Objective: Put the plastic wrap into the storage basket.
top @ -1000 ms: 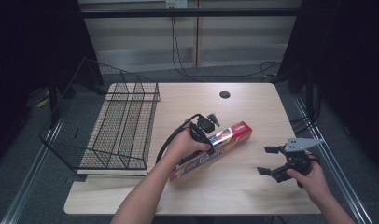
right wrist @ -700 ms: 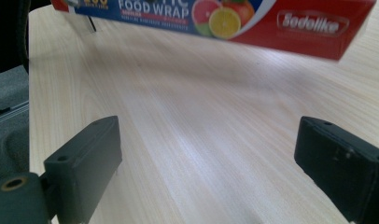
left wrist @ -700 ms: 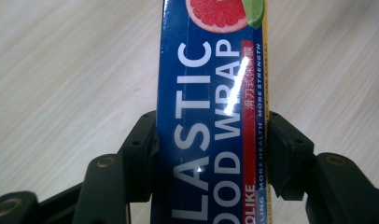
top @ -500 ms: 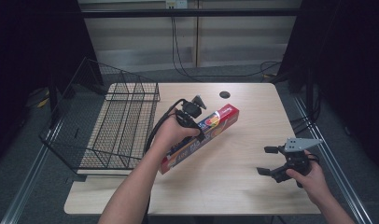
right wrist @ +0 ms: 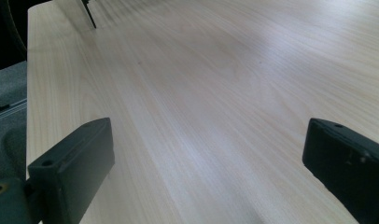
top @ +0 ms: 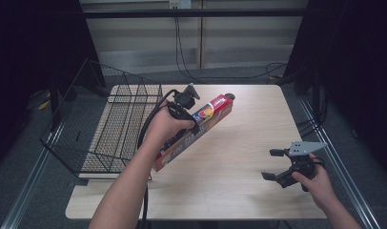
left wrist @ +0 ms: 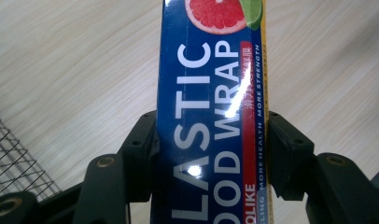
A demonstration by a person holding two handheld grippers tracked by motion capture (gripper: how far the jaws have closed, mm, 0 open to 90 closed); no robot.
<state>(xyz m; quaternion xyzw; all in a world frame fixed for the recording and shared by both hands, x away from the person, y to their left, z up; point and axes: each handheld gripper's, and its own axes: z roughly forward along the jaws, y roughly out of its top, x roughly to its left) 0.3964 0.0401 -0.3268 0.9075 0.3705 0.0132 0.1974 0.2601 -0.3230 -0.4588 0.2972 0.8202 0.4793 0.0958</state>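
Left gripper (top: 194,125) is clamped on a plastic wrap box (top: 195,130), held tilted above the table (top: 249,119) just right of the wire basket (top: 106,124). Right gripper (top: 272,164), jaws spread and empty, sits well right of the basket.

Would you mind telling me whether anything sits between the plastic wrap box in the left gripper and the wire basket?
Nothing visible does. The left gripper holds the plastic wrap box just beside the wire basket, whose top is open; its near rim is the only edge to pass over.
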